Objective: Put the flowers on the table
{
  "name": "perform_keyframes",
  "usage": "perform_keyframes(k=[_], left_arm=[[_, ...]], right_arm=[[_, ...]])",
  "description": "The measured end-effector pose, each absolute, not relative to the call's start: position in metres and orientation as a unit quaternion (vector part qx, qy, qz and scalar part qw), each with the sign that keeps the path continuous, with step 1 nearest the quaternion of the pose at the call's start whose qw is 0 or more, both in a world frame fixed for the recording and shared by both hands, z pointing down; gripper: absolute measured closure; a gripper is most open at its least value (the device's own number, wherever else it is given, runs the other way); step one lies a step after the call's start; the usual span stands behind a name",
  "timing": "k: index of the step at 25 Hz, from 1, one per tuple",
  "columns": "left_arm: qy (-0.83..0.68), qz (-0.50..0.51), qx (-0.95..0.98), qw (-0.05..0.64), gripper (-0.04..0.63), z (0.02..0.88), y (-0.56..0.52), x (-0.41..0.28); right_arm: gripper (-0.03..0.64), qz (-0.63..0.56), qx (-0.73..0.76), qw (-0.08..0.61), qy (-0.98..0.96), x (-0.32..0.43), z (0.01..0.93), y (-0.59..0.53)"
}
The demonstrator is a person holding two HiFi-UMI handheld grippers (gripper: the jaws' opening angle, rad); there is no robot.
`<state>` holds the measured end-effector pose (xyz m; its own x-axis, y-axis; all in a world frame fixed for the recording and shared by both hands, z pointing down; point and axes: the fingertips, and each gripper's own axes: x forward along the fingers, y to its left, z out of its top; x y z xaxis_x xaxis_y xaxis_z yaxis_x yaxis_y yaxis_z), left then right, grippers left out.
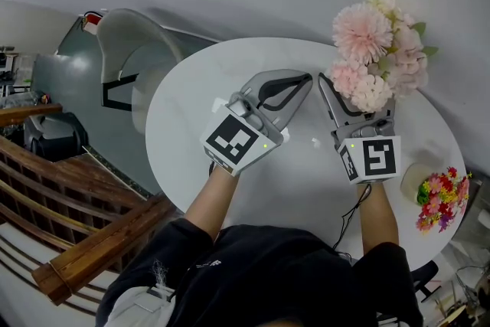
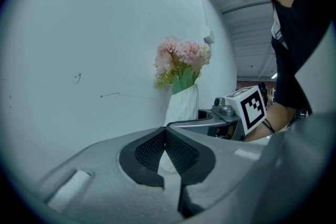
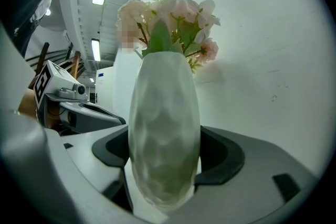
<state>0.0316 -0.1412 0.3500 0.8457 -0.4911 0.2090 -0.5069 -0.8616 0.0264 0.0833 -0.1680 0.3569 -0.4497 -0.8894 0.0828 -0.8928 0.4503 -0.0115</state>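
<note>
Jaws of your right gripper (image 3: 165, 161) are closed on the white vase (image 3: 165, 128), one dark pad on each side of its rounded body. The pink flowers (image 3: 169, 17) rise from its mouth above the jaws. Your left gripper (image 2: 166, 147) has its jaws together, the ribbed pads meeting at their tips with nothing between them.

In the head view, both of your forearms reach forward from your body over the near edge of the round white table (image 1: 191, 99). Your left forearm (image 1: 210, 199) slants to the right, so that gripper points toward the vase and its tips lie just beside the right gripper's. Your right forearm (image 1: 379, 214) runs nearly straight ahead, marker cube uppermost. The bouquet sits over the table's far right part, close to the wall. No view shows whether the vase base touches the tabletop. A small pot (image 1: 413, 180) of multicoloured flowers (image 1: 442, 197) stands at the table's right edge, apart from both grippers.
</note>
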Motion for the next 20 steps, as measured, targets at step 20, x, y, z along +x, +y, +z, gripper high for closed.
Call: perform_keyframes(k=[20], left_arm=[[-0.260, 0.104, 0.959, 0.050, 0.598, 0.3527, -0.1425, 0.0296]], right_arm=[[0.245, 0.025, 0.528, 0.032, -0.849, 0.0845, 0.3593, -0.1730]])
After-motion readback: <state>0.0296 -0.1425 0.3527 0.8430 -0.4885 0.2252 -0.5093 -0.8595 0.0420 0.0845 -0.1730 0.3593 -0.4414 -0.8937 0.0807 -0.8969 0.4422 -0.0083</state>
